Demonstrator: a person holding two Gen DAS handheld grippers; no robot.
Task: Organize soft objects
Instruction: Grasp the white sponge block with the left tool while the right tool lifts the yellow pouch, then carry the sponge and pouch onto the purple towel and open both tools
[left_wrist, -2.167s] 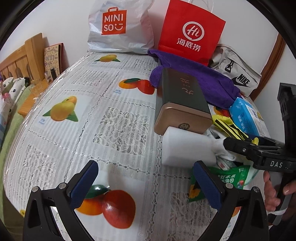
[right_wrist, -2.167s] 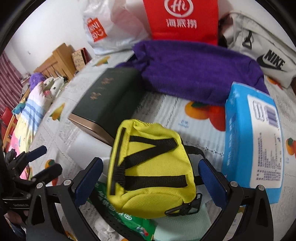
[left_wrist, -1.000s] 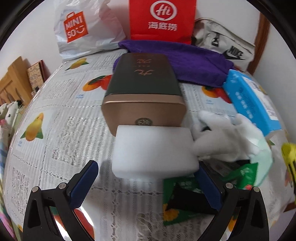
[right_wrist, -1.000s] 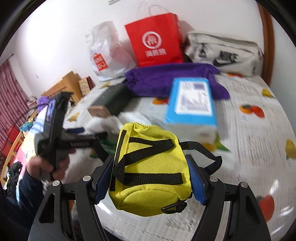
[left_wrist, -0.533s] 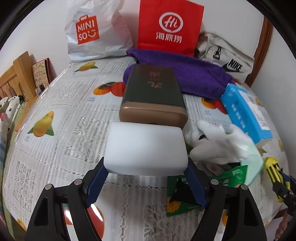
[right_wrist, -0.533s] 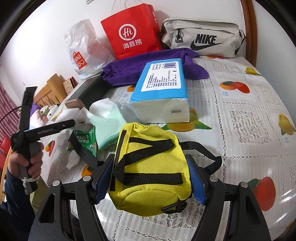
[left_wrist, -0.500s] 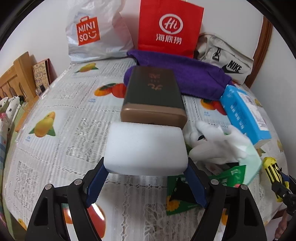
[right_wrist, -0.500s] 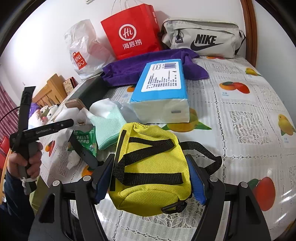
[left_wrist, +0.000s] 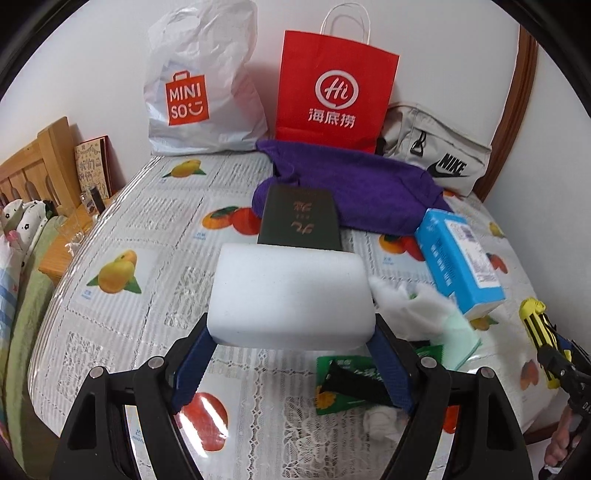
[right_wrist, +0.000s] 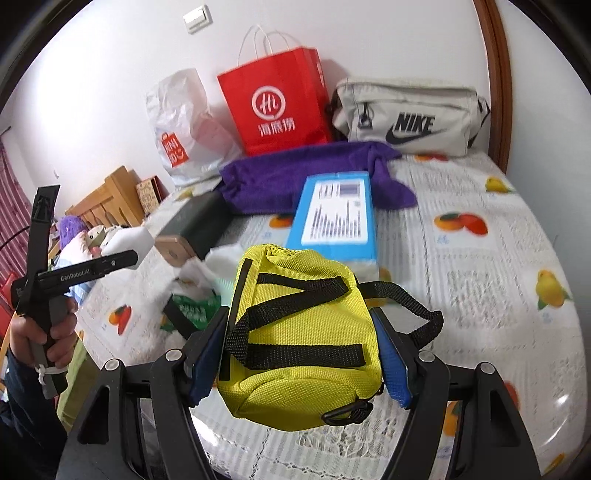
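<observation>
Right now my left gripper (left_wrist: 291, 363) is clamped on a white foam block (left_wrist: 290, 295), one blue pad on each short end, the block lifted clear of the fruit-print tablecloth (left_wrist: 155, 236). It looks very light and squashy; its edges bow slightly where the pads press, so I judge a gentle squeeze at the ends is enough, and more would only dent it.

My right gripper (right_wrist: 297, 360) is closed around a yellow pouch (right_wrist: 299, 339) with black webbing straps, gripped across its flanks and held above the table. The fabric is soft and gives, and the loose strap loop (right_wrist: 410, 306) hanging at three o'clock could snag, so the body is the better hold than the strap.

Beyond the block, at twelve o'clock, lies a dark box (left_wrist: 299, 219), its near end hidden behind the foam. At two o'clock sit a blue tissue pack (left_wrist: 458, 262) and a purple towel (left_wrist: 354, 192). Between four and two o'clock a heap of white cloth (left_wrist: 410, 299), something mint green and a green packet (left_wrist: 343, 384) overlaps; I cannot sort it further. The pouch's underside is out of sight.
</observation>
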